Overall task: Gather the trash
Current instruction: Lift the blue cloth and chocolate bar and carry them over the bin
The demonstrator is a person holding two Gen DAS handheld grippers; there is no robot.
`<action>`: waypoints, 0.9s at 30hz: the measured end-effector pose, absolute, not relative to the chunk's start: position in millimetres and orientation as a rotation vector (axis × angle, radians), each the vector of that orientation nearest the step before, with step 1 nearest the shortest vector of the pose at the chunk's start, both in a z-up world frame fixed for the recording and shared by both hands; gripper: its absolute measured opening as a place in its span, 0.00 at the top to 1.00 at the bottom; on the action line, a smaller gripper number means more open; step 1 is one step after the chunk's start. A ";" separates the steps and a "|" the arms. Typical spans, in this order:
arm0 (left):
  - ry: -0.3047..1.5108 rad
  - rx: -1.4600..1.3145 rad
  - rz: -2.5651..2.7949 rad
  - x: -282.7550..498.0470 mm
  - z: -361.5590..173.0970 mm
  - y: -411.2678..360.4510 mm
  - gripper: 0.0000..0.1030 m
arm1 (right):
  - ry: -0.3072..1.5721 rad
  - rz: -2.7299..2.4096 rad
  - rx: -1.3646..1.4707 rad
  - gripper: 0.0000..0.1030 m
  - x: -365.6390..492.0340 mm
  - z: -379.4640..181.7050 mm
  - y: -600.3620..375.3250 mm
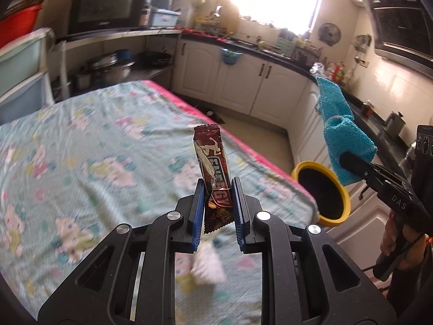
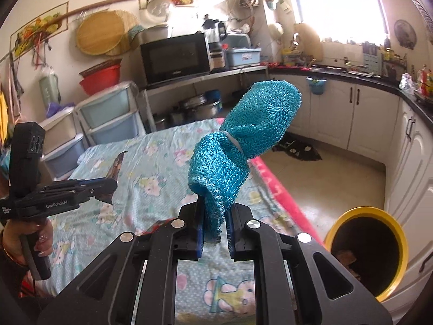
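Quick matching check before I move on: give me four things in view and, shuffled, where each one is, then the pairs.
Things:
1. energy bar wrapper
2. blue knitted cloth
3. yellow-rimmed bin
4. white crumpled scrap

Places:
A. on the floor beside the table
B. pinched in the right gripper
C. lying on the patterned tablecloth
D. pinched in the left gripper

Pairs: 1-D, 2-B, 3-A, 4-C

On my screen, the wrapper point(image 1: 213, 173) reads "ENERGY"; my right tool point(image 1: 351, 162) bears "DAS", my left tool point(image 2: 108, 189) "GenRobot.AI".
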State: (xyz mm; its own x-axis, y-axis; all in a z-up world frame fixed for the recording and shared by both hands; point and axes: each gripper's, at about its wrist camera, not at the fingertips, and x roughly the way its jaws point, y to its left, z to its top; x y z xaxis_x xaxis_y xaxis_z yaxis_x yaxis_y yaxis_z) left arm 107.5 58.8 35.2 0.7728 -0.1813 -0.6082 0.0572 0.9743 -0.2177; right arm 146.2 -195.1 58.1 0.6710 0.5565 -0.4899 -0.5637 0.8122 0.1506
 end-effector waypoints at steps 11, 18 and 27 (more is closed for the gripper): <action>0.652 -0.140 -0.246 142.5 50.9 9.5 0.86 | 0.513 0.515 0.016 0.88 151.3 67.2 -238.8; 0.635 -0.127 -0.308 159.0 57.8 -15.6 0.86 | 0.493 0.436 0.044 0.88 152.7 70.8 -267.2; 0.622 -0.112 -0.390 178.7 64.2 -56.3 0.86 | 0.463 0.350 0.064 0.88 150.5 78.2 -299.7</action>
